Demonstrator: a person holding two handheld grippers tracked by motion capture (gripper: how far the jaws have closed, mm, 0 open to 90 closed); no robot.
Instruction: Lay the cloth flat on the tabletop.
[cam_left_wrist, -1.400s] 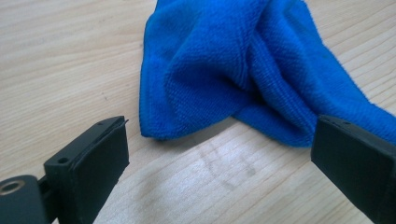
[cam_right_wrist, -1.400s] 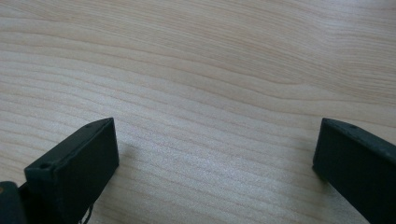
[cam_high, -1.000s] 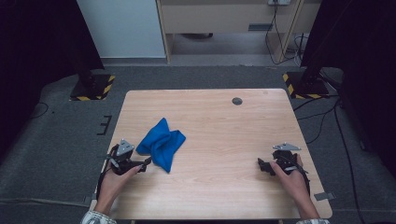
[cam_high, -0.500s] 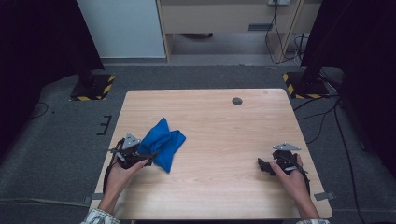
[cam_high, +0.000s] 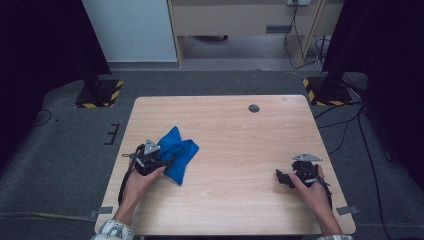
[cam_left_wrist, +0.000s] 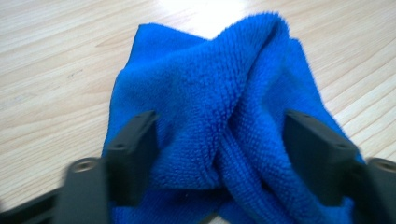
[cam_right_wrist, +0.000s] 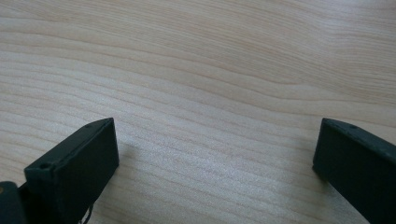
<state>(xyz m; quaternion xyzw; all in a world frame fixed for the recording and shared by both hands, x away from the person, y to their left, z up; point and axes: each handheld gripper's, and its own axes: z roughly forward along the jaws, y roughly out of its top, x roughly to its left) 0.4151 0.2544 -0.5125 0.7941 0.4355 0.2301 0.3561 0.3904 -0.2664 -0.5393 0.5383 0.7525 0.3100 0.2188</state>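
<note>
Your left claw (cam_left_wrist: 219, 144) has just been closing around the blue cloth (cam_left_wrist: 219, 93), maybe not pinching yet; squeeze, then lift. Right claw (cam_right_wrist: 215, 154), far from the cloth, stays wide.

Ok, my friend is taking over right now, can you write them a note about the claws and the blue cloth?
Left claw: over the near end of the crumpled blue cloth, jaws have just been closing with the cloth between them; a firm pinch can't be told yet.
Right claw: open, nothing in it, low over bare wooden table at the right.
Cloth: bunched up on the table's left side.
Done: left claw has reached the cloth.
Left: probably finish the pinch, then handle the cloth.
</note>
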